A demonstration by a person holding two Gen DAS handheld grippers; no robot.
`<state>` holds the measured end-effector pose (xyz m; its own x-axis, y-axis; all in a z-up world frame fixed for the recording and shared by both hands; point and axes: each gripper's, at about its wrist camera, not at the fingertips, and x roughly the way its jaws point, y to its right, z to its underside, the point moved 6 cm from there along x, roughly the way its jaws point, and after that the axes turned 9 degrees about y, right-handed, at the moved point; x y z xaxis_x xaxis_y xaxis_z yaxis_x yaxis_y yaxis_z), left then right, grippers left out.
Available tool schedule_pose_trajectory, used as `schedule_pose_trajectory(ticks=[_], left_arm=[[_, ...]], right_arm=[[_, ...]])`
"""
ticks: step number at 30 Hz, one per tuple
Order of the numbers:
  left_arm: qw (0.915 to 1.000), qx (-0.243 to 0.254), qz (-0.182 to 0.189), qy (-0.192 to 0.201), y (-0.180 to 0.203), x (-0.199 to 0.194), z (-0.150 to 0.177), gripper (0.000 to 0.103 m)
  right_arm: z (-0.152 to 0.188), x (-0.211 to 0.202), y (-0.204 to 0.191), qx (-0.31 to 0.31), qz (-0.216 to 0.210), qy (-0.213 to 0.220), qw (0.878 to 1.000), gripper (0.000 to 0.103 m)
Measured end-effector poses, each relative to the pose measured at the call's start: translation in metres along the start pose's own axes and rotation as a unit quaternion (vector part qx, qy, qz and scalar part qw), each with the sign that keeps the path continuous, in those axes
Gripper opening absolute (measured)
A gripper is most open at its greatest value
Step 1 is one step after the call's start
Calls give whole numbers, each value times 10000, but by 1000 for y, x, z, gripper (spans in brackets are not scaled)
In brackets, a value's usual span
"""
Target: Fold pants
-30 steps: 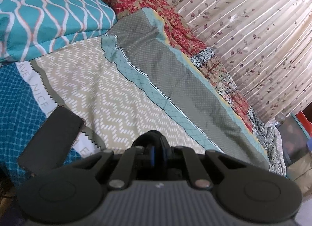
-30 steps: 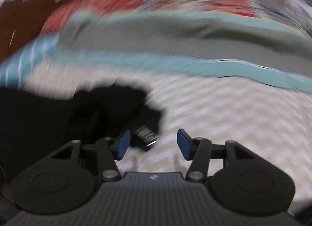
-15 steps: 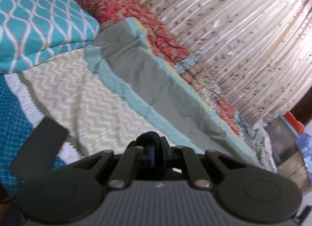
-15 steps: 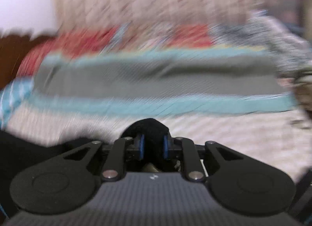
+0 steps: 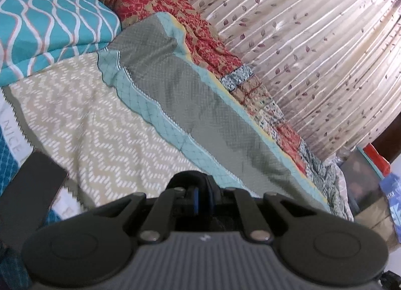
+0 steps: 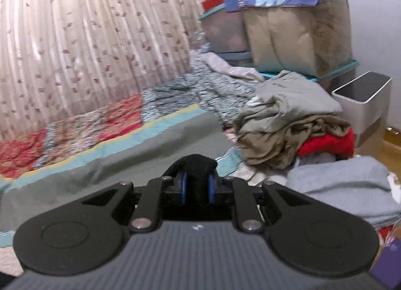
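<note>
While both grippers, left [image 5: 203, 198] and right [image 6: 197, 187], had their jaws clamped on the black pants [image 6: 198, 164], no fold was made yet.

Readable text: one word on the bedsheet

In the left wrist view, the word "NICE" stands in pale grey capitals on a white band of the bedsheet [image 5: 11, 137], near the left edge, running at a slant beside a zigzag border. Lower down on the same band a single "E" shows, the rest hidden. Nothing can be read in the right wrist view.
</note>
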<state>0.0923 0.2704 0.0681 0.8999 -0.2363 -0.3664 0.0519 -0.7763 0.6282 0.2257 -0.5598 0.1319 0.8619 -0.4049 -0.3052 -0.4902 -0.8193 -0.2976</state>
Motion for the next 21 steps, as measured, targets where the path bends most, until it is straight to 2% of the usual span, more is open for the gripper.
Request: schedule_pose_trajectory(ticks=[2,4,7,10,12,13,14,15,16,19,21], left_arm=[[10000,-1,22,69,4,12,-8,7],[9998,-76,95,159,8,25,-16,7],[9993,-145,167,296,13,52,-25,7],[9992,-139,59,383,17,93,-23,7],[9995,148,-208,169,18,135,-7,12],[9985,314,-444,-78,16,153,5,13],[9944,453,-833,-477,10,173,22,16],[9908,470,-1029,-749,6,181,35,16],[9901,434,-1002,-886,3,182,44,16],[9926,526,-766,-778,0,157,45,22],[9933,611,-764,-617,-7,127,36,34]], right_arm=[[-4,17,6,167,110,-29,9998,19],[-5,17,16,378,235,-39,9990,19],[-13,56,17,562,356,-71,9978,19],[-9,104,11,688,477,-289,9961,20],[10,138,5,768,522,-503,9944,31],[22,150,3,667,708,-631,9933,51],[39,157,1,502,1020,-731,9908,61],[52,158,-1,375,1171,-765,9895,61],[64,155,-2,317,1103,-816,9900,60],[94,128,-1,131,729,-1049,9917,59],[106,96,8,-43,548,-1056,9929,59]])
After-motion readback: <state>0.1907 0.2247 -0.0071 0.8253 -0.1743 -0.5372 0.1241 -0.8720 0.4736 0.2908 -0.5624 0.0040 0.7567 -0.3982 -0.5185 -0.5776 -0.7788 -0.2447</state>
